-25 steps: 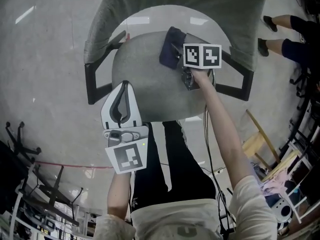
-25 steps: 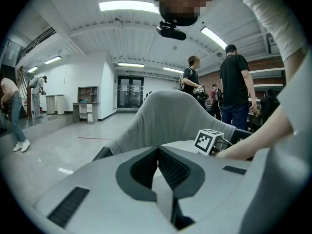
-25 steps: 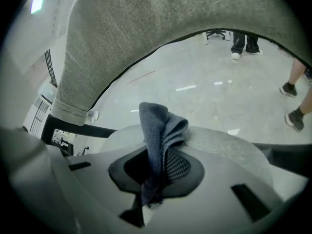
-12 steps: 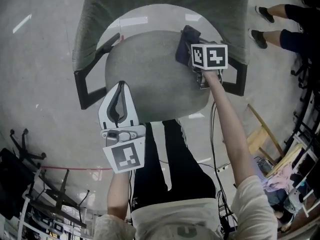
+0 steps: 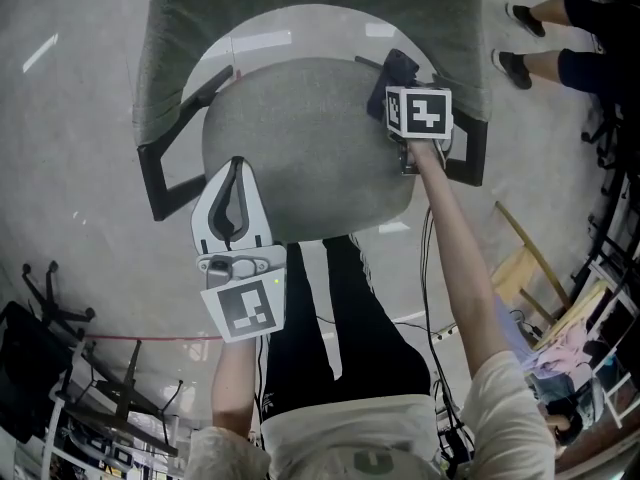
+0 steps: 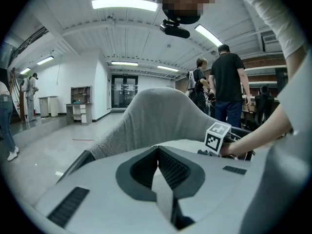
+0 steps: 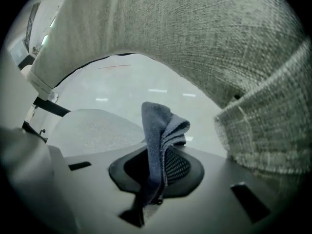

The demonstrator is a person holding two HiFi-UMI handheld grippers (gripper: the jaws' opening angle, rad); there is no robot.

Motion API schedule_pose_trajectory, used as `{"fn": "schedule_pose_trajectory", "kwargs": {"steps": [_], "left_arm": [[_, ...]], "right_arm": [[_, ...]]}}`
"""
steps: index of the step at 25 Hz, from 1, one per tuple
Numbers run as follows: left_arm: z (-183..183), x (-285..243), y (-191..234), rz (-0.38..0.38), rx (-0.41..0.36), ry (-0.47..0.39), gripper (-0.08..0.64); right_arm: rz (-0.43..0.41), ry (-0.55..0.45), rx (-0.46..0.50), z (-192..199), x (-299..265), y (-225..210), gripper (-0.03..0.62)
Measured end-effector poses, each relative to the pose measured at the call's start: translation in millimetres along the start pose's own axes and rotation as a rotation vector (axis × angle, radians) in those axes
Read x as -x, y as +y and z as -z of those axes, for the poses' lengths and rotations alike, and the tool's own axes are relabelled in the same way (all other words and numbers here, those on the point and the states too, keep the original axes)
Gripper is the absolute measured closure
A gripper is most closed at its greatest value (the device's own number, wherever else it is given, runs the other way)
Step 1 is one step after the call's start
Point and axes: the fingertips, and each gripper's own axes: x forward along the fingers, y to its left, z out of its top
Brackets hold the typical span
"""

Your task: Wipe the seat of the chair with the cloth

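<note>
While a glossy grey concrete floor (image 5: 70,118) mirrors streaks of ceiling light, 1 rounded grey fabric chair seat (image 5: 300,158) lies under the head camera in a white-walled workshop hall. At far left, thin black metal stands (image 5: 45,288) run out of frame, their number unclear. The white left gripper (image 5: 236,168) hangs over the seat's front left edge, its 2 jaws pressed together with nothing between them. A curved grey fabric backrest (image 5: 300,3) wraps the far side, flanked by 2 angular black armrests, 1 at left (image 5: 160,173) and 1 at right (image 5: 480,153). Pale floor shows through the gap between seat and backrest. At the seat's rear right corner, just beside the right armrest, the right gripper (image 7: 157,172) pinches 1 folded dark blue cloth (image 5: 398,68), which stands up past the jaw tips. From above, the marker cube covers those jaws and part of the cloth, so whether the fabric touches the seat cannot be told. At top right, a bystander's 2 legs in dark shoes (image 5: 560,63) are cut off by the frame. Light wooden pieces (image 5: 520,273) and clutter along the right edge are too small to identify.
</note>
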Motion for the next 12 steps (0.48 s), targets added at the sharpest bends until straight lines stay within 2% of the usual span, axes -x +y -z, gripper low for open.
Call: {"fn": "schedule_pose_trajectory", "kwargs": {"steps": [4, 7, 12], "left_arm": [[0.3, 3.0, 0.1, -0.004, -0.001, 0.006, 0.545], [0.8, 6.0, 4.5, -0.018, -0.002, 0.002, 0.545], [5.9, 17.0, 18.2, -0.052, -0.018, -0.008, 0.545]], "right_arm": [[0.009, -0.020, 0.044, -4.3, 4.7, 0.6, 0.543], [0.000, -0.027, 0.013, -4.5, 6.4, -0.2, 0.543], [-0.102, -0.132, -0.028, -28.1, 36.0, 24.5, 0.543]]}}
